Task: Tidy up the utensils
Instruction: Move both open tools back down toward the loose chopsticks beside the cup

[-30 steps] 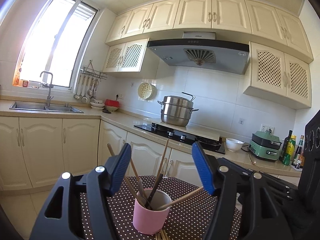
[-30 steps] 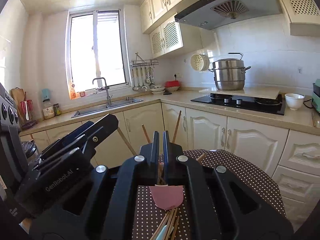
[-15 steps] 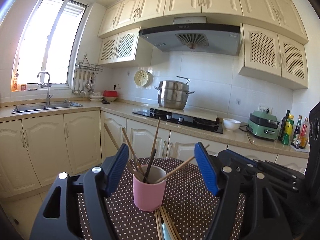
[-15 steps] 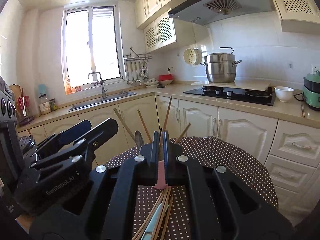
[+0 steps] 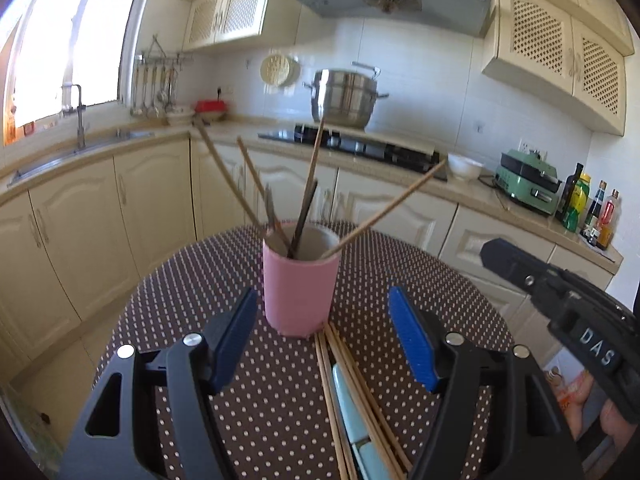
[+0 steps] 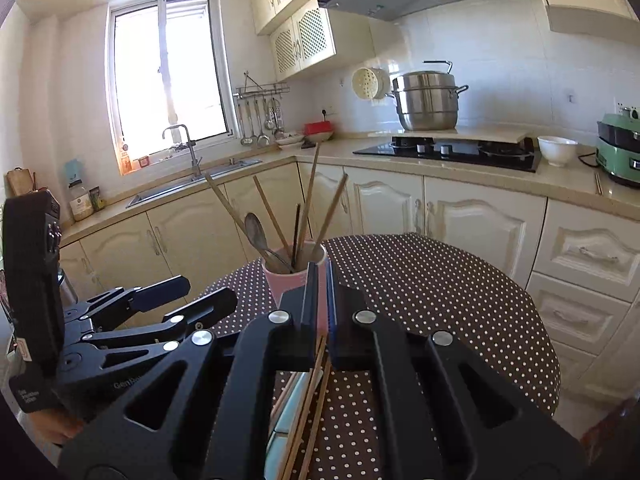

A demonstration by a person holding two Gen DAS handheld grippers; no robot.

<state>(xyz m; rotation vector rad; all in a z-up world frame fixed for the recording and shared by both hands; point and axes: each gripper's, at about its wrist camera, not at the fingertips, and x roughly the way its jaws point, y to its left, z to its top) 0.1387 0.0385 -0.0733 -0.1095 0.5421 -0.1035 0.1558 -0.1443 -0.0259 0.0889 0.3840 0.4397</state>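
Several thin wooden chopsticks (image 5: 362, 396) beside smooth pink cup (image 5: 299, 292).

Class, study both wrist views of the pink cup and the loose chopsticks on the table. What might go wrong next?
1. The pink cup is crowded with leaning sticks and a spoon; a nudge from the open left gripper might tip it.
2. The loose chopsticks overlap a light blue utensil, so a grab may lift several.
3. The shut right gripper must open first.
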